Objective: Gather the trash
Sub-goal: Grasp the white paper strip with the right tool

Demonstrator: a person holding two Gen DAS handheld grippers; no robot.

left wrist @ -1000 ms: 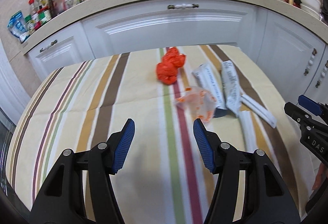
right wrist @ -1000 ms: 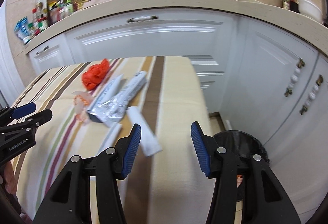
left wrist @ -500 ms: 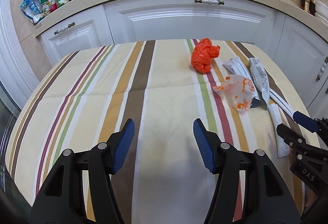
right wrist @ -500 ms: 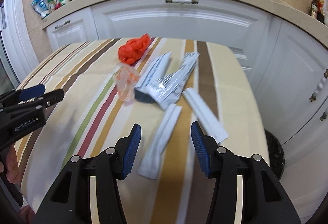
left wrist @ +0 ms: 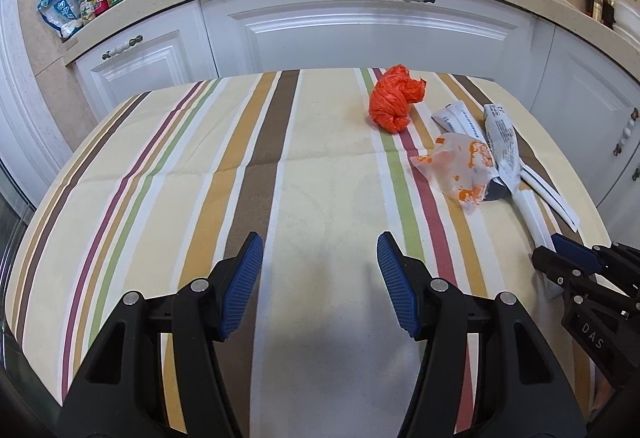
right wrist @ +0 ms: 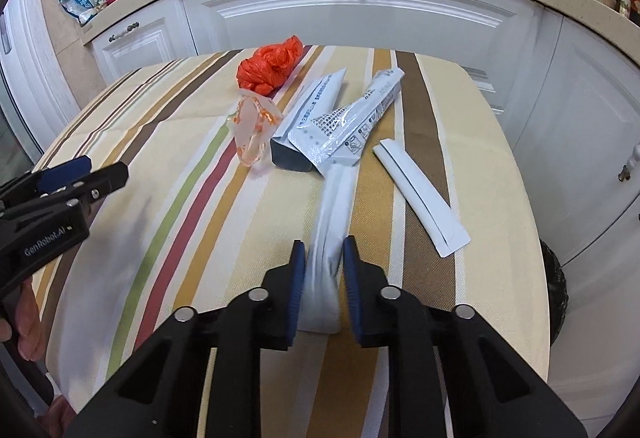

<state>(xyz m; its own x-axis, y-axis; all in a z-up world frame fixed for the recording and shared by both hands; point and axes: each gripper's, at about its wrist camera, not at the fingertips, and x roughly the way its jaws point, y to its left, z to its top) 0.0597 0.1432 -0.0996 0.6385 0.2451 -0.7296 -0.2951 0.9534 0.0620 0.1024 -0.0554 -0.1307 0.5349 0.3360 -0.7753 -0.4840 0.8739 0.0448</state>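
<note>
Where the striped tablecloth (right wrist: 472, 141) covers the small table, the right gripper (right wrist: 324, 266) has its blue pads pressed against both sides of a long white wrapper (right wrist: 334, 197), pinching its near end. That wrapper runs away from the gripper toward a heap of other trash, and its far end seems to slip under a silver printed sachet (right wrist: 352, 121), though blur makes the overlap hard to judge.

Taking the pinched wrapper as the marker: a second white wrapper (right wrist: 420, 193) lies flat just to its right, angled and apart from it. Beyond its far end a white tube-like pack with a dark open end (right wrist: 308, 121) lies against the sachet. Left of that sits a crumpled clear bag with orange print (right wrist: 254, 129), and farther back a wadded orange plastic bag (right wrist: 270, 67), near the far edge of the cloth.

The left gripper (left wrist: 320, 282) hangs over bare cloth well to the left of the wrapper, its pads standing apart with nothing between them. A hand (right wrist: 24, 314) grips its handle at the picture's left edge.

A black bin (right wrist: 554, 290) shows below the table's right edge, to the right of the wrapper.
</note>
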